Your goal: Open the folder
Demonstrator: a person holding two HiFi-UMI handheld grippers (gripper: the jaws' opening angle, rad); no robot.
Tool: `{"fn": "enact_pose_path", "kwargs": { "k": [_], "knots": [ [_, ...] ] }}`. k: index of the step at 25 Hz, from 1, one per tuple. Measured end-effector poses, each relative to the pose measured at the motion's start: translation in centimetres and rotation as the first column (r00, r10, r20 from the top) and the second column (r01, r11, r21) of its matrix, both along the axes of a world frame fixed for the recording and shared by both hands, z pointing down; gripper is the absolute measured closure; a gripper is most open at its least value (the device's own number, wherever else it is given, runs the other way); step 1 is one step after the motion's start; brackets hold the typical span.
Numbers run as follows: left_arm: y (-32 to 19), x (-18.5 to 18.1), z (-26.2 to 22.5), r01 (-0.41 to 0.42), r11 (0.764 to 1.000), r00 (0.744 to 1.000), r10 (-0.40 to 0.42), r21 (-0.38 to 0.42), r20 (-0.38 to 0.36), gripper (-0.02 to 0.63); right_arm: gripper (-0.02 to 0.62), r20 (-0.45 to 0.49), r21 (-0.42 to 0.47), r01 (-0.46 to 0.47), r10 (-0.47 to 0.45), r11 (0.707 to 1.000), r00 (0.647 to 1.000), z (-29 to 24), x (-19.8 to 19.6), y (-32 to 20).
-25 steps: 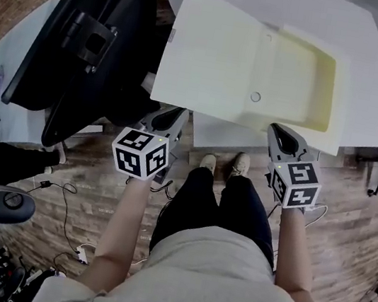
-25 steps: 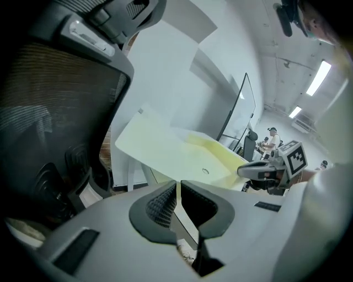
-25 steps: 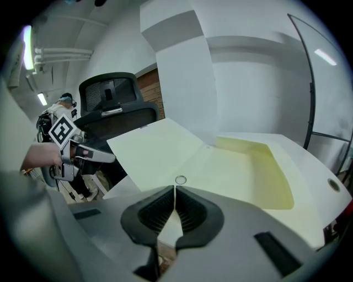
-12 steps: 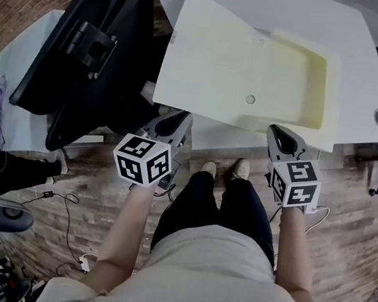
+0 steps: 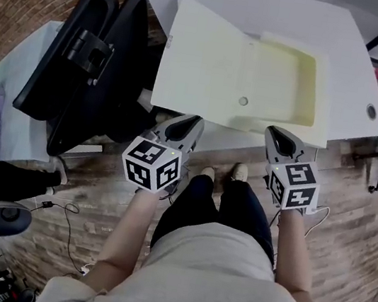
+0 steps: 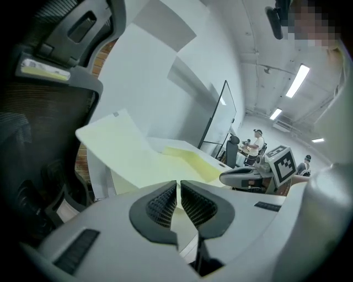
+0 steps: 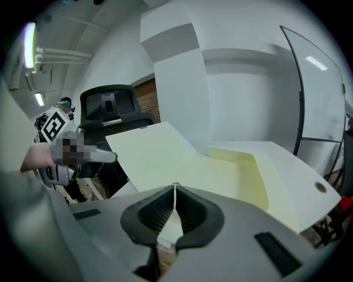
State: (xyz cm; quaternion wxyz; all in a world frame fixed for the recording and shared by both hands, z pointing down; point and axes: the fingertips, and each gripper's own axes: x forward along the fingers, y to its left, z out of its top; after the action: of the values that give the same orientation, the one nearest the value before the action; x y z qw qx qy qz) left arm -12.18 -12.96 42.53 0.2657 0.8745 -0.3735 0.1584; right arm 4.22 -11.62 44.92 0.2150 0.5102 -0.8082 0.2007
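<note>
While the person is facing the white table [image 5: 354, 67], the pale yellow folder [image 5: 241, 73] is lying open on it. Its cover is spreading out to the left toward the black office chair [image 5: 89, 58], and its shallow tray part is showing on the right. The left gripper [image 5: 185, 123] is hovering just short of the folder's near edge, its jaws drawn to a narrow slit with nothing between them. The right gripper [image 5: 282, 136] is hovering likewise near the tray's front edge, jaws pressed together, empty.
</note>
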Motion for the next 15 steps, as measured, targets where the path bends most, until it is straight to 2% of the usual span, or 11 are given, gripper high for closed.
{"fn": "enact_pose_path", "kwargs": {
  "k": [5, 9, 15],
  "knots": [
    [-0.4, 1.4, -1.1, -0.039, 0.999, 0.999, 0.039, 0.034, -0.010, 0.568, 0.572, 0.009, 0.047, -0.031, 0.031, 0.998, 0.999, -1.6, 0.8, 0.1],
    [-1.0, 3.1, -2.4, -0.074, 0.995, 0.997, 0.076, 0.068, -0.025, 0.568, 0.572, 0.061, 0.095, -0.073, 0.067, 0.993, 0.996, -3.4, 1.7, 0.3],
    [-1.4, 6.4, -3.9, -0.146, 0.984, 0.987, 0.151, 0.101, -0.051, 0.569, 0.572, 0.106, 0.140, -0.088, 0.073, 0.986, 0.992, -5.5, 2.4, 0.3]
  ]
}}
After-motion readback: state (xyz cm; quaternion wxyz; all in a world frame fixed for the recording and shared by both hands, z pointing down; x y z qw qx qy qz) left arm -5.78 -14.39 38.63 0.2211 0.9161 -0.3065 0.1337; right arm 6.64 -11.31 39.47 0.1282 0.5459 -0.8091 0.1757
